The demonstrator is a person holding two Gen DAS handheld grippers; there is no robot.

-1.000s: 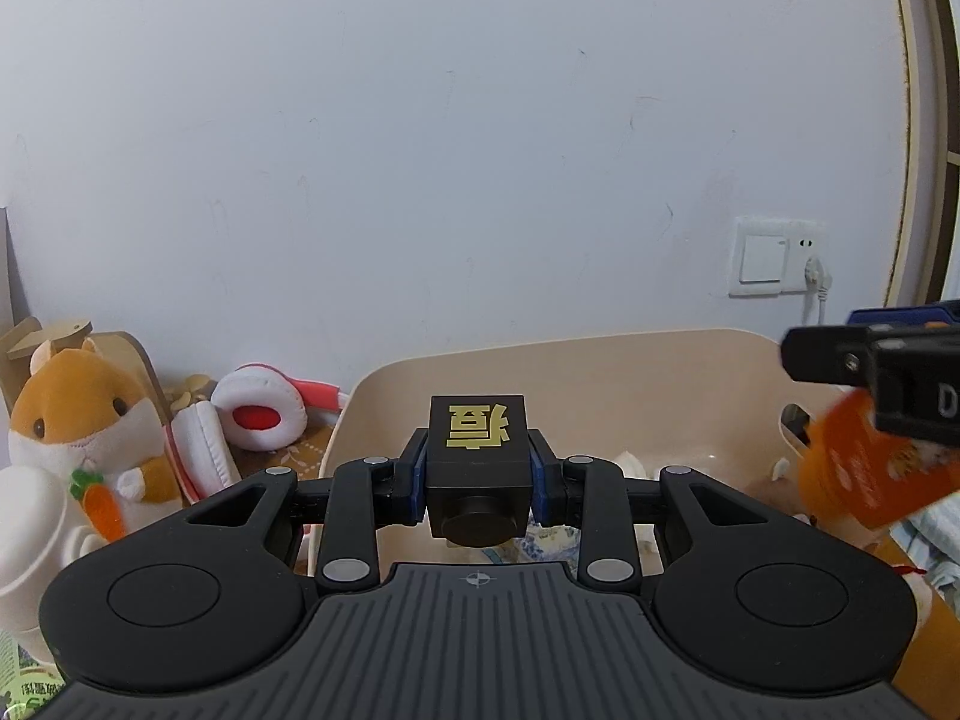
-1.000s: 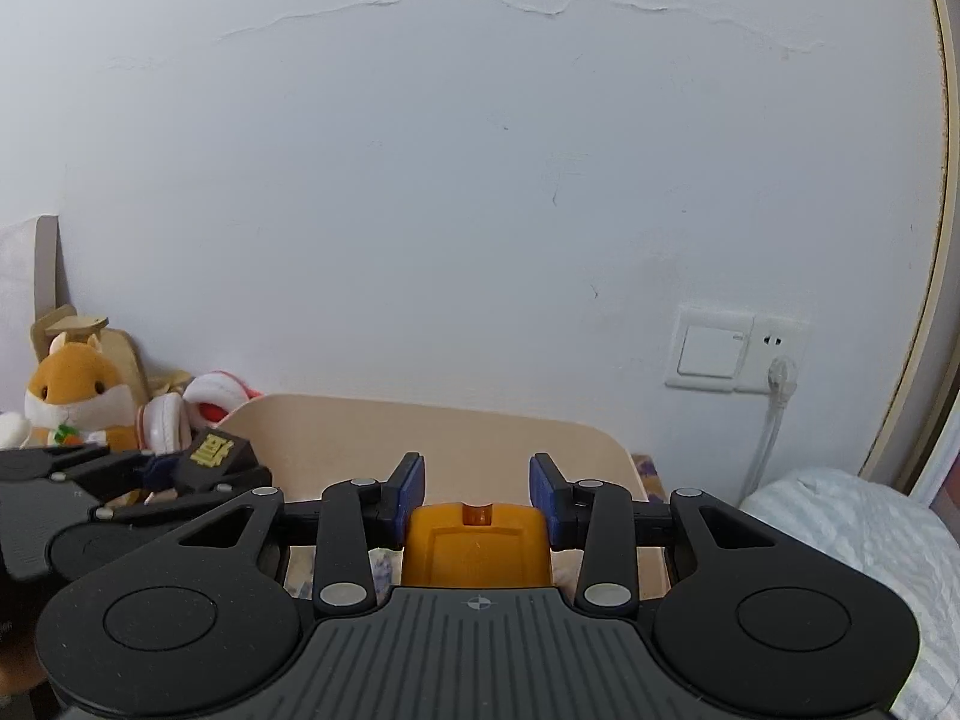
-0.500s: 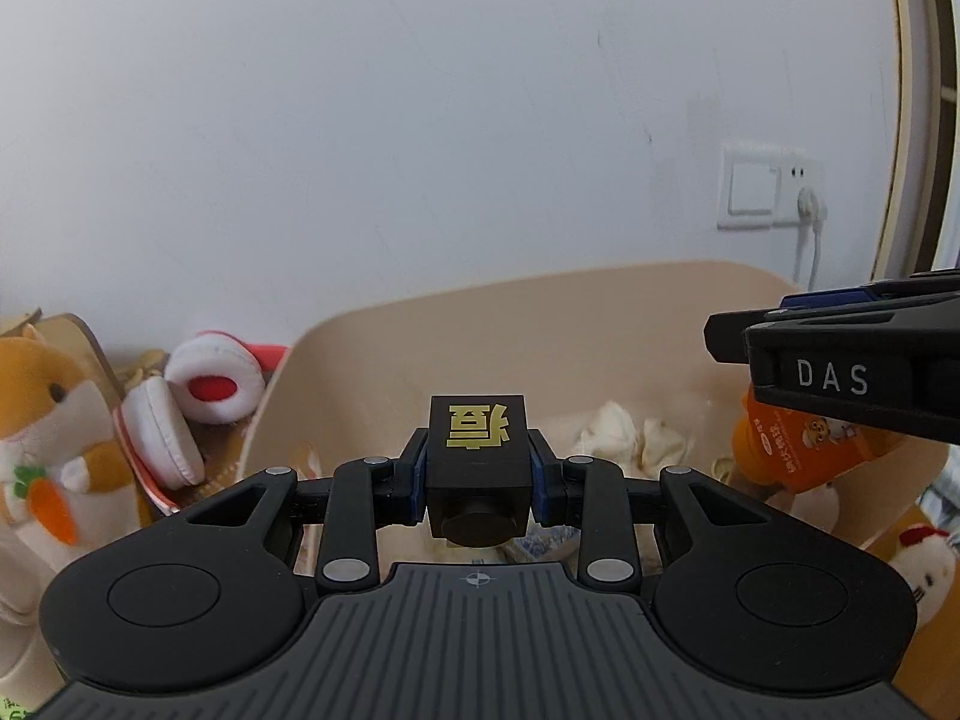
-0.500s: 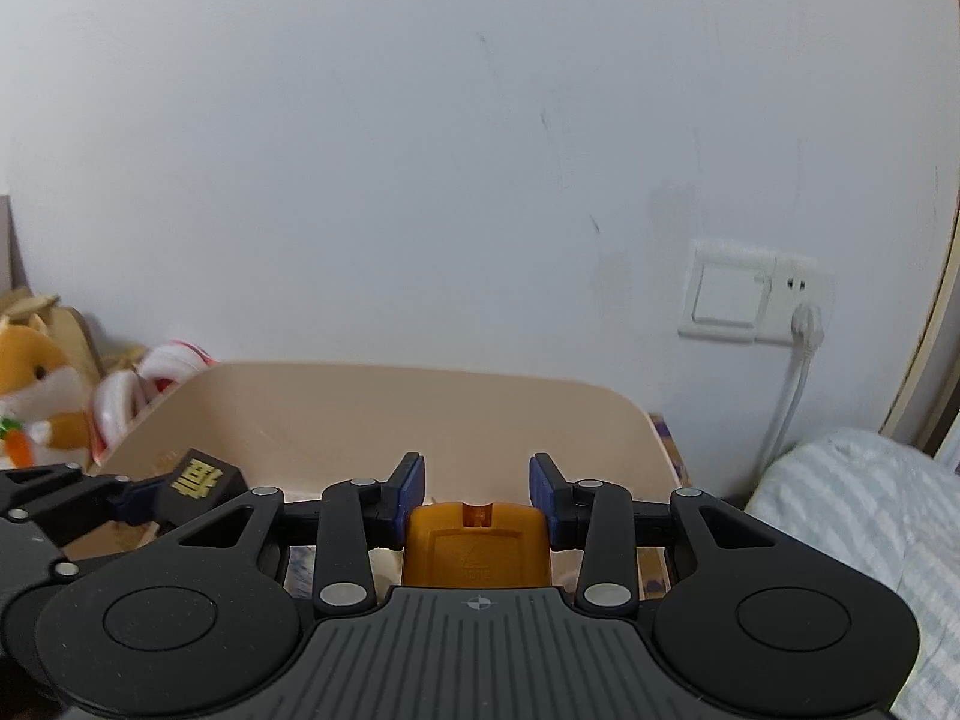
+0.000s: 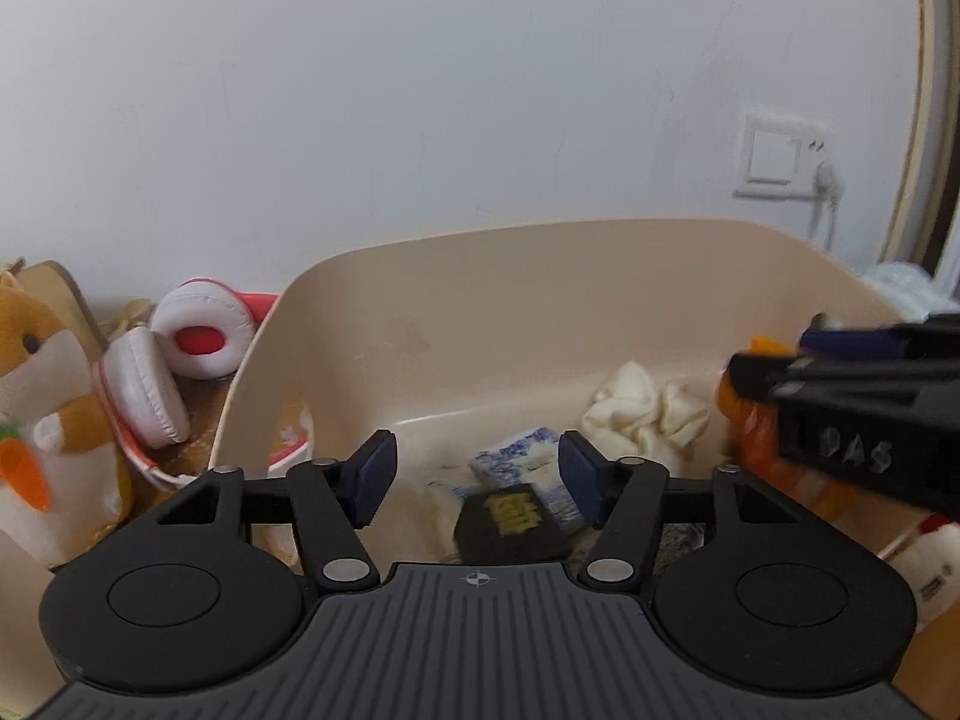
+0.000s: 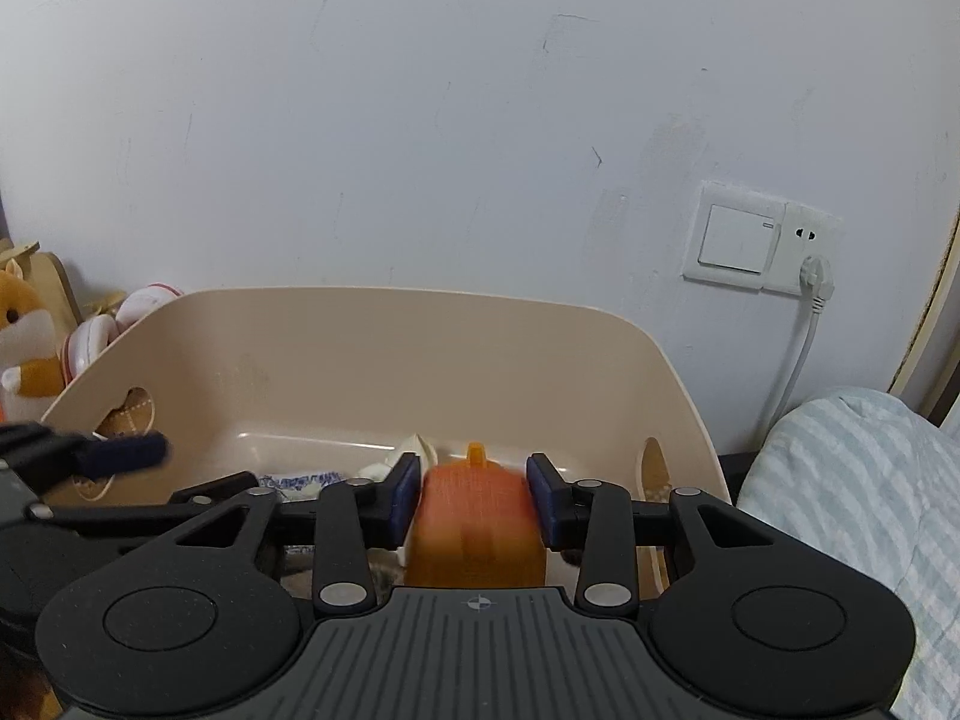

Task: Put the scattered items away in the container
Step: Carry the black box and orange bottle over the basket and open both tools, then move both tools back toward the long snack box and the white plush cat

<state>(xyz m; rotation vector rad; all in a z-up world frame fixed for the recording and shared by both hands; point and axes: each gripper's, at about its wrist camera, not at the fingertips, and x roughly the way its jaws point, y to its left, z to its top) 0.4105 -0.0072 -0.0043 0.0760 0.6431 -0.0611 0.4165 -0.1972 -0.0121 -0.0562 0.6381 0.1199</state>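
A beige plastic tub [image 5: 540, 300] stands against the wall; it also shows in the right wrist view [image 6: 390, 354]. My left gripper [image 5: 477, 477] is open above the tub. The black box with gold lettering [image 5: 510, 522] lies loose below it inside the tub, blurred, next to a blue-and-white packet [image 5: 522, 459] and a white cloth [image 5: 642, 414]. My right gripper [image 6: 473, 498] is open over the tub; the orange pouch [image 6: 477, 531] sits between its fingers, blurred, with gaps on both sides. The right gripper [image 5: 864, 426] shows at the right of the left wrist view.
A hamster plush with a carrot [image 5: 36, 420] and red-and-white headphones [image 5: 180, 360] lie left of the tub. A wall switch and socket [image 6: 762, 240] with a cable are on the wall. Striped bedding [image 6: 852, 510] is at the right.
Both grippers have opened over the tub. The black box has dropped out of the left gripper into the tub. The orange pouch has come free of the right gripper's pads.
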